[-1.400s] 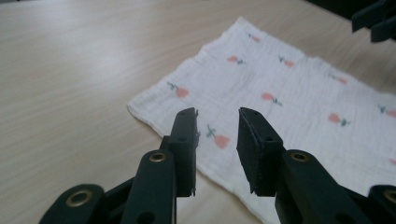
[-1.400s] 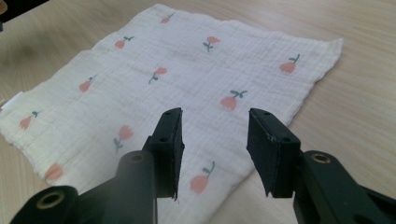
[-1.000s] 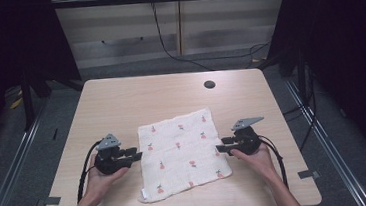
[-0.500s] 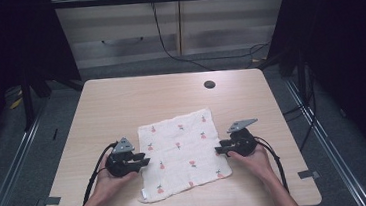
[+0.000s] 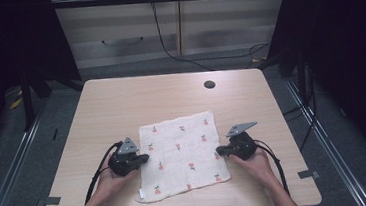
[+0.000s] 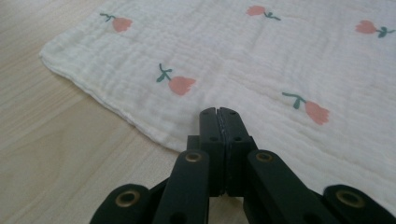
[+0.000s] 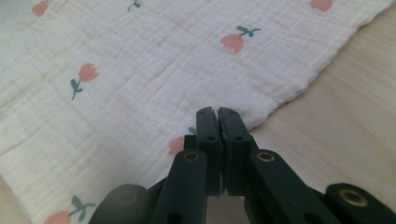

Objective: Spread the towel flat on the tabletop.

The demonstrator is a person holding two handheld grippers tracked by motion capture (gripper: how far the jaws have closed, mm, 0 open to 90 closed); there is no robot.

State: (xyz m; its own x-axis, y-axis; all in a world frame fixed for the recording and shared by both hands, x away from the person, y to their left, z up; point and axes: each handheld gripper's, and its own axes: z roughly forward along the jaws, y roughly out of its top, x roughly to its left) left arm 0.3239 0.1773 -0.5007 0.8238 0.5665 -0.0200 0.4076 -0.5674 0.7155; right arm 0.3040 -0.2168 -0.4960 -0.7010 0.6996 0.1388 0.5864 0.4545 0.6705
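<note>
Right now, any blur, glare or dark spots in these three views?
High view: table evenly lit, surroundings nearly black, no glare. Left gripper view: tulip-print cloth sharp, jaw links at the bottom edge soft. Right gripper view: weave crisp mid-frame, near corner of the cloth blurred.

Cloth (image 6: 261, 60) under closed jaws hidden

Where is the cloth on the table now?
In the high view the cloth lies flat on the table's near half, between the left tongs and right tongs.
</note>
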